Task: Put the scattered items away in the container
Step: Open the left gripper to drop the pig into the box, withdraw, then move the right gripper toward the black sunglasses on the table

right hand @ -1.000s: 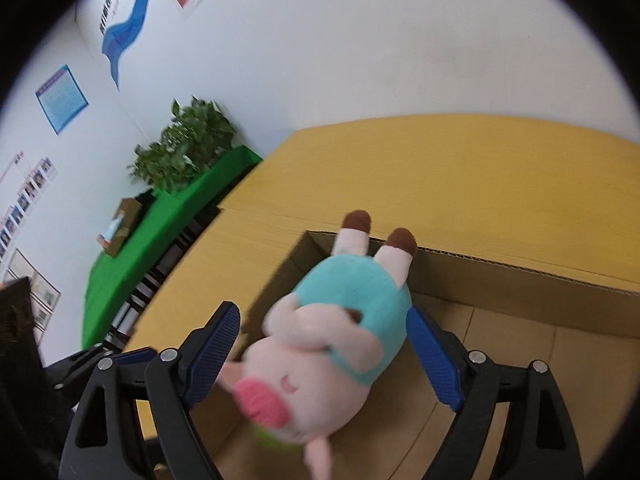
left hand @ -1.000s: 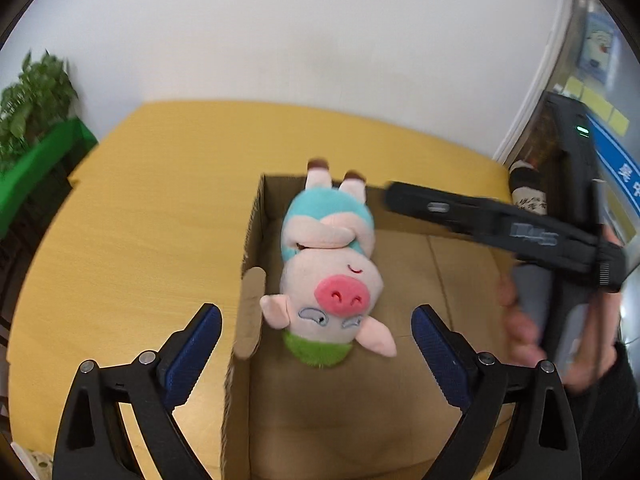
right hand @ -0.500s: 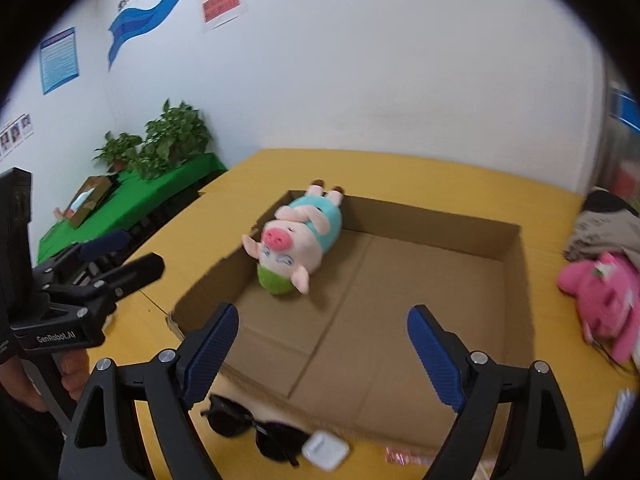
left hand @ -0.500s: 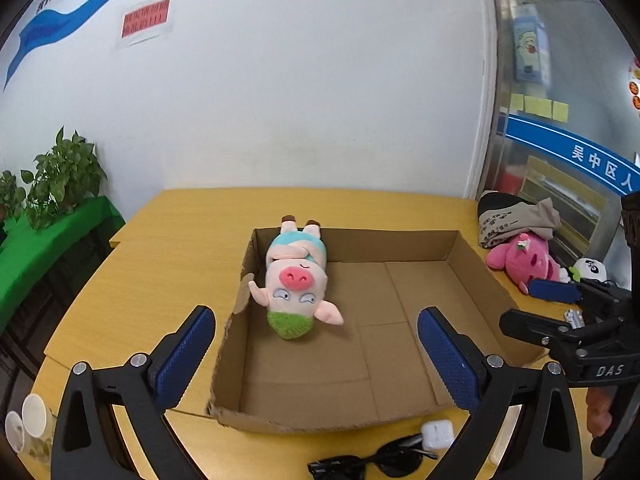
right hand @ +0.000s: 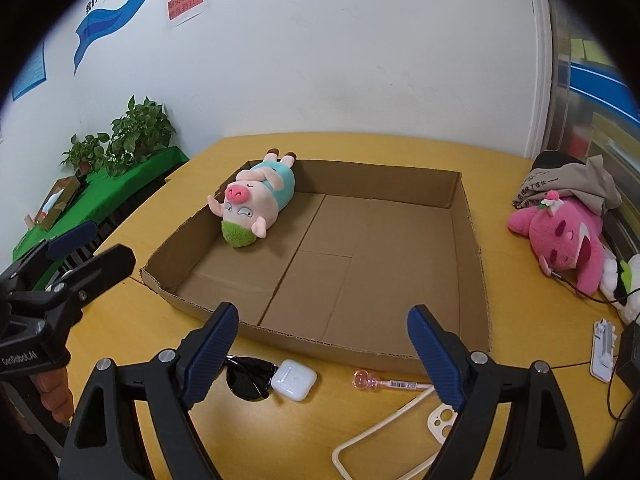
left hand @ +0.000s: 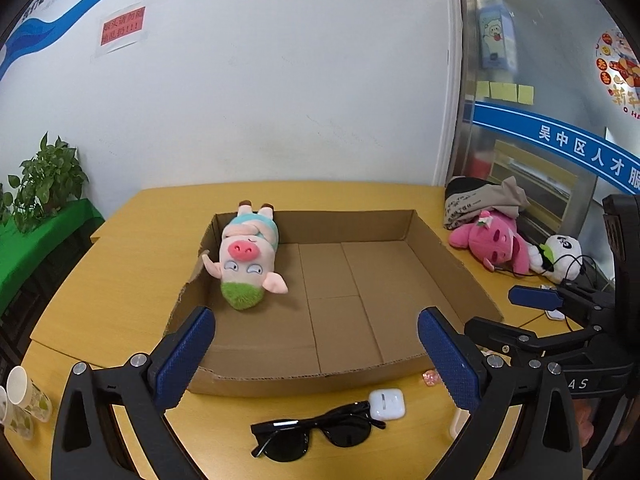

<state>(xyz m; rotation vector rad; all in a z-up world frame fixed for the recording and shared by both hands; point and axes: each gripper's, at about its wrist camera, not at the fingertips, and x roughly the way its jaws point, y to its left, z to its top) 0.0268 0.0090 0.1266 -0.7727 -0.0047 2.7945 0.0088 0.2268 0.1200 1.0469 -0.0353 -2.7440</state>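
A shallow cardboard box (left hand: 440,248) (right hand: 476,264) lies on the yellow table. A pale pig plush in a teal shirt (left hand: 246,256) (right hand: 256,200) rests on its back in the box's far left corner. In front of the box lie black sunglasses (left hand: 316,434) (right hand: 248,376), a white earbud case (left hand: 386,403) (right hand: 294,380), a pink pen (right hand: 388,382) and a cream phone case (right hand: 440,420). My left gripper (left hand: 316,354) hangs open over the near box edge, empty. My right gripper (right hand: 322,354) is open and empty too, above the items in front.
At the table's right end lie a pink plush (left hand: 492,240) (right hand: 564,236), a panda plush (left hand: 562,250), a grey cloth bundle (right hand: 568,180), a cable and a white charger (right hand: 604,344). Paper cups (left hand: 22,396) stand near left. Plants (right hand: 120,136) on a green shelf sit beyond the left edge.
Both grippers have pulled back and up from the pig plush, which stays in the box. The whole box and the loose items in front have come into view.
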